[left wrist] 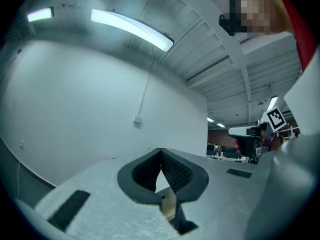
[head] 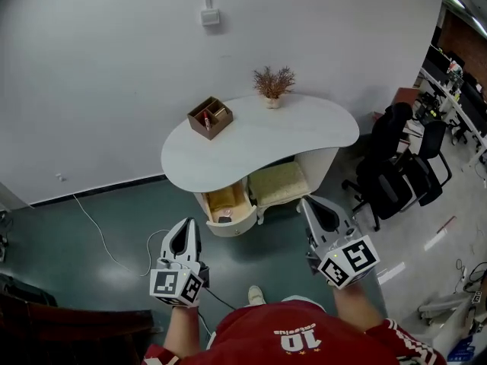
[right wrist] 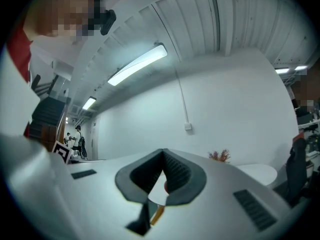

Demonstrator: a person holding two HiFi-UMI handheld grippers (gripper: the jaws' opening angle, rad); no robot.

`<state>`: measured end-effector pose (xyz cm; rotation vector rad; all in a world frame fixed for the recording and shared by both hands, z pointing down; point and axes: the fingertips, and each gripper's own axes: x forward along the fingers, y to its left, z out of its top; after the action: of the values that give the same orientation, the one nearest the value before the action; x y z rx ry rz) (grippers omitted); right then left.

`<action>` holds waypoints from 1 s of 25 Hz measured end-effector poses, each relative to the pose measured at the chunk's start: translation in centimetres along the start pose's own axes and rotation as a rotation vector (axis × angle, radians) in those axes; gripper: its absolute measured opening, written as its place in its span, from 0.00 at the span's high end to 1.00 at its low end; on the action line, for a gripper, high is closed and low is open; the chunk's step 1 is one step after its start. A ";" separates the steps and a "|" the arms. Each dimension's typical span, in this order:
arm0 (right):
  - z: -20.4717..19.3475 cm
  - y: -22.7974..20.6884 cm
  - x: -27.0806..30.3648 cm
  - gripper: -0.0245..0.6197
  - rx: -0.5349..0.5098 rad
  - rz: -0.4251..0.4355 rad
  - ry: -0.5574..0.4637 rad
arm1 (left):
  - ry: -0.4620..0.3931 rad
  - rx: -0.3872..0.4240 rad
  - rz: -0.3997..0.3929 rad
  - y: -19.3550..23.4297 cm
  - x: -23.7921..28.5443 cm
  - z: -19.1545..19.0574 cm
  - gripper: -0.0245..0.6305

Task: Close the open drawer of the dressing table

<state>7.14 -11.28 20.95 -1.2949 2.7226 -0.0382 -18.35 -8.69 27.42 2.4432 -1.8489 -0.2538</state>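
Against wall (head: pixel 114 67): desk (head: pixel 304 131). On desk: box (head: pixel 211 118) at left, plant (head: pixel 273 84) at back. Under its front: drawer (head: pixel 228 210) pulled out at left, stool (head: pixel 279 185) just right of it. Chairs (head: pixel 399 166) right of desk. Left claw (head: pixel 186 225) before drawer, right claw (head: pixel 310 202) before stool.

My head camera looks steeply down from well back at the dressing table (head: pixel 259 139). The left and right gripper views sit low behind their own jaws, facing level toward the white wall (left wrist: pixel 75 109). All three share the wall box (head: pixel 211 17). Head and right gripper views share the dried plant (right wrist: pixel 220 155).
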 end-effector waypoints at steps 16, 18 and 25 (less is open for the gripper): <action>-1.6 -4.2 4.7 0.95 0.036 0.110 0.063 | 0.128 0.120 -0.005 -1.4 4.9 -5.9 0.63; -2.5 -4.2 5.3 0.95 0.037 0.117 0.079 | 0.190 0.151 -0.028 -1.3 5.5 -8.5 0.63; -7.9 -3.1 7.0 0.95 0.044 0.104 0.175 | 0.336 0.129 -0.044 0.2 5.1 -18.0 0.63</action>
<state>4.16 -18.86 28.27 -1.1886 2.9127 -0.2092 -14.15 -14.45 44.74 2.4222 -1.7147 0.2676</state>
